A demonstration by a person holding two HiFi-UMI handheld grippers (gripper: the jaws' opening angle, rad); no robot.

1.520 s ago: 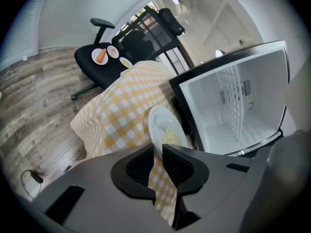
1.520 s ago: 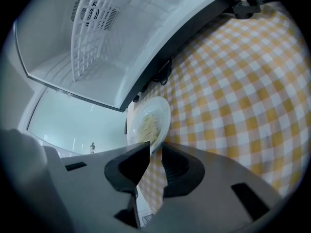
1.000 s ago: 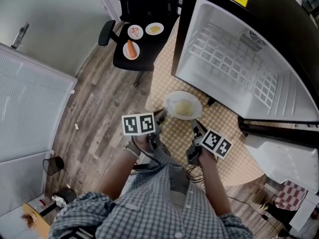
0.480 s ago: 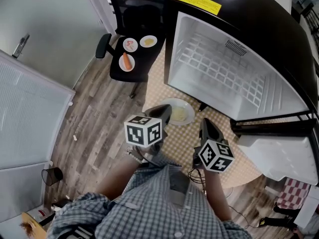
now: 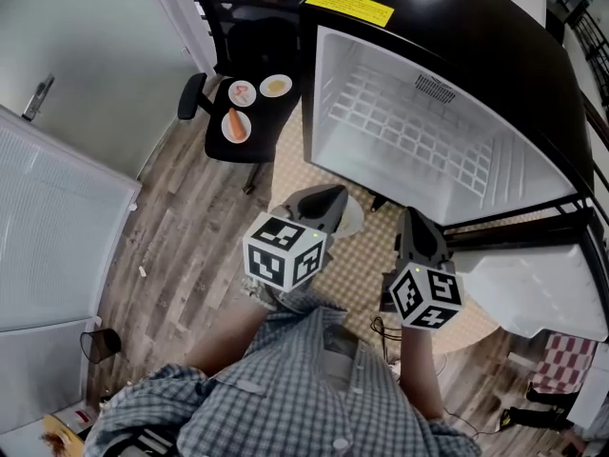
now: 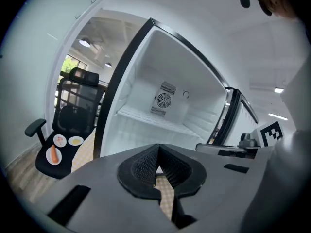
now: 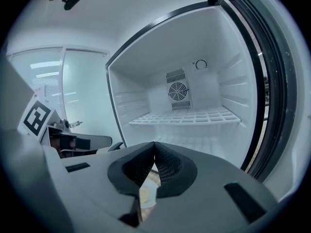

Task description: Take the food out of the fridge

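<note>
Both my claws are clenched on nothing: left gripper [image 5: 328, 198] at centre frame, right gripper [image 5: 411, 219] beside it, both facing the open fridge [image 5: 400, 131] at upper right. A plate [image 5: 354, 219] of yellow food sits on the mat [image 5: 362, 265] under them. Three plates [image 5: 276, 86] rest on the chair [image 5: 257, 148] at upper left.

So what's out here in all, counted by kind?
Plates of food: 4 (carrot plate, pink-food plate, yellow-food plate, and a fourth plate on the checkered mat)
Office chair: 1
Open fridge: 1
Checkered mat: 1
Grippers: 2 (left gripper, right gripper)
Total: 9
</note>
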